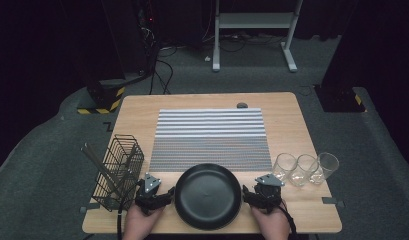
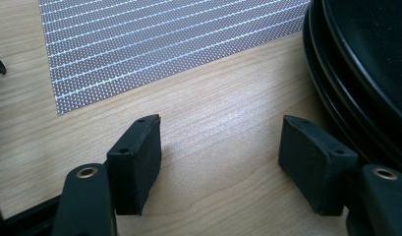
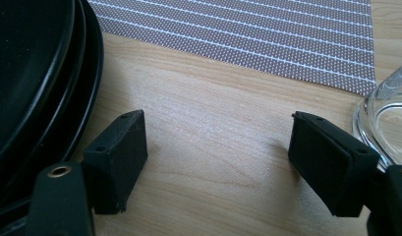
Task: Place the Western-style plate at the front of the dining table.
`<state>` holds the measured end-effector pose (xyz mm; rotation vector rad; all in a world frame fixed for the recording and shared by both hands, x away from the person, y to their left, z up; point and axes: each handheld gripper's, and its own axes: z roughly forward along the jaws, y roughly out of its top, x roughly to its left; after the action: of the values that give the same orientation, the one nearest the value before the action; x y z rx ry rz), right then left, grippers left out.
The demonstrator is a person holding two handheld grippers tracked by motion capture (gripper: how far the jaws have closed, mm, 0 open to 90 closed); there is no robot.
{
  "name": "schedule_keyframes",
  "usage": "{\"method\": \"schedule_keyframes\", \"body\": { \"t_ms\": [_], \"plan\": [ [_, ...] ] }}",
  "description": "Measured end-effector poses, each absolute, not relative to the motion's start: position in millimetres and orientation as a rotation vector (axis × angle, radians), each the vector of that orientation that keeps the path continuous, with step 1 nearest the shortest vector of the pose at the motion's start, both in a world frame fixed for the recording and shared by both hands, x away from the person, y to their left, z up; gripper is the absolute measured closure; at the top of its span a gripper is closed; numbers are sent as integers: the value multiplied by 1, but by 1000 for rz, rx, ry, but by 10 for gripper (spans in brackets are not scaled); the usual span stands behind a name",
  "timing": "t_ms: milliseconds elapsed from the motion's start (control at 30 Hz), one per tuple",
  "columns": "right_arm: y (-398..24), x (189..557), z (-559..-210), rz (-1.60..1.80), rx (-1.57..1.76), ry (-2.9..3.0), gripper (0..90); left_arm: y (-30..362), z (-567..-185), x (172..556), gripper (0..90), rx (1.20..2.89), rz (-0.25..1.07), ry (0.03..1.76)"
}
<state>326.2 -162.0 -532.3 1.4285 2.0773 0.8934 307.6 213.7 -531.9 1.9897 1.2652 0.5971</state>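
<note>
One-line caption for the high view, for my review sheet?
Two open grippers, left and right, flank stacked black plates below a striped mat.

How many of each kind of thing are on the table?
Black plates: 2, stacked, going by the two rims in the tongs' views
Clear glasses: 3
Wire basket: 1
Striped mat: 1
Small dark round thing at the far edge: 1
Total: 8
</note>
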Motion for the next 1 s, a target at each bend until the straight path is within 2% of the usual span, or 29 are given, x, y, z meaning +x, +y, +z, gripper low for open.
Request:
{"method": "schedule_keyframes", "body": {
  "t_ms": [1000],
  "plan": [
    [-163,326,-532,903,1426,2071,288,213,-532,306,314,1993,592,1257]
  ]
}}
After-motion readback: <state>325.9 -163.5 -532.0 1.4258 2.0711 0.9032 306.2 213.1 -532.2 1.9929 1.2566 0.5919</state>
